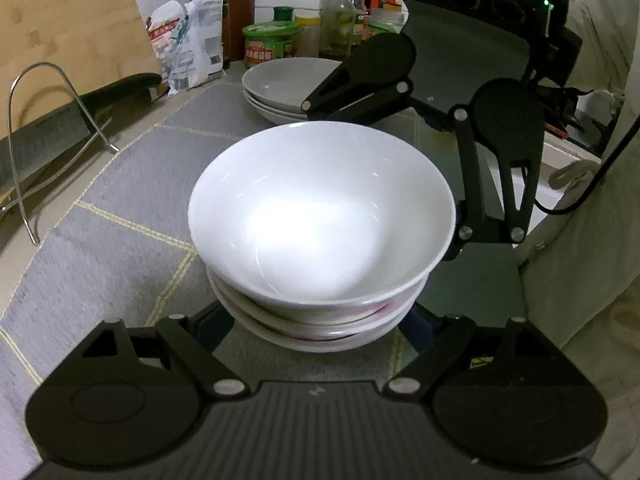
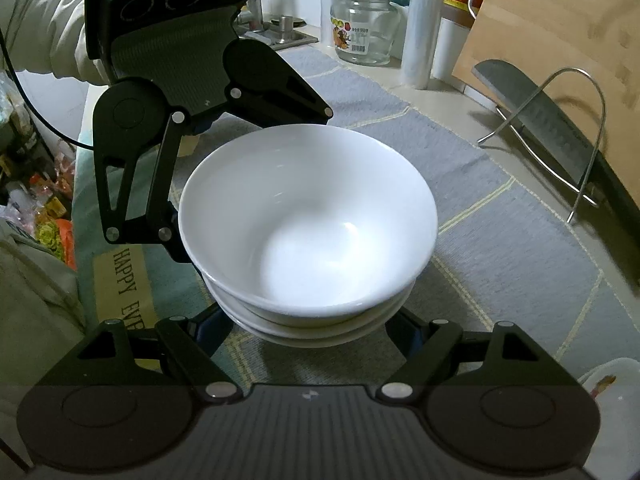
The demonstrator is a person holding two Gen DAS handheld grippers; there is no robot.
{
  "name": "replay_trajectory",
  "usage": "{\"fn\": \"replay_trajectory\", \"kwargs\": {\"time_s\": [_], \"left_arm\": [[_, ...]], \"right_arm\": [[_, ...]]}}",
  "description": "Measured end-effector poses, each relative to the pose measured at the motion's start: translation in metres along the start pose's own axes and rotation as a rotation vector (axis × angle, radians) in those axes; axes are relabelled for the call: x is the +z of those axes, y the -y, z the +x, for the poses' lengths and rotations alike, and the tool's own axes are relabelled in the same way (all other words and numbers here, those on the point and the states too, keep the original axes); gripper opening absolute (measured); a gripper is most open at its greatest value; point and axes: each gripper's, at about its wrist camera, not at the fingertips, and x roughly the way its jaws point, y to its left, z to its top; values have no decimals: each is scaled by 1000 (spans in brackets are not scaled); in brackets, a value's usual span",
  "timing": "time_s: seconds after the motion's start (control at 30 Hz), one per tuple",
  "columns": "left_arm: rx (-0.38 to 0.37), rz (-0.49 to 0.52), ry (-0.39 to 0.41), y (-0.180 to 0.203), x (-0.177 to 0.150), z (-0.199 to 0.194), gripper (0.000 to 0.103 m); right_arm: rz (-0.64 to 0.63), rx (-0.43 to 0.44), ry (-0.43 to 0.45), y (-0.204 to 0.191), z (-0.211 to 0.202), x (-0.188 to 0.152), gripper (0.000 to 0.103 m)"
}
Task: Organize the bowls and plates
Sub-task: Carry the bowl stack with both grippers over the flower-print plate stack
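A stack of white bowls (image 1: pixel 320 224) stands on a grey mat; it also fills the middle of the right wrist view (image 2: pixel 308 220). The lower bowls show a red pattern on their sides. My left gripper (image 1: pixel 316 320) is spread wide around the near side of the stack, its fingertips hidden under the bowls. My right gripper (image 2: pixel 316 320) is spread wide around the opposite side, its fingertips hidden too. Each gripper shows in the other's view: the right one (image 1: pixel 460 128), the left one (image 2: pixel 192 120). A stack of white plates (image 1: pixel 288 88) sits behind.
The grey mat (image 1: pixel 120 208) covers the counter. A wire rack holding a cleaver (image 2: pixel 560 136) and a wooden board (image 2: pixel 560 24) stand at one side. Bottles, a jar (image 2: pixel 364 24), a bag (image 1: pixel 188 40) and a green tub (image 1: pixel 272 42) line the back. A sink (image 2: pixel 280 34) lies beyond.
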Motion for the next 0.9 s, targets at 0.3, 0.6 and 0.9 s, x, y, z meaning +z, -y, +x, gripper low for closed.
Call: {"fn": "replay_trajectory", "kwargs": {"time_s": [0.3,0.6,0.9], "left_arm": [[25,-4,1,10,5,-3,87],[100,-49,-2,34,29,-2,87],[168,-89,15,59,67,15,87]], "right_arm": [[-16,3,5,0,-9,-3,86],[-78,48,30,13,-32,-15,86],[-155,73,32,40,-64,-36,86]]}}
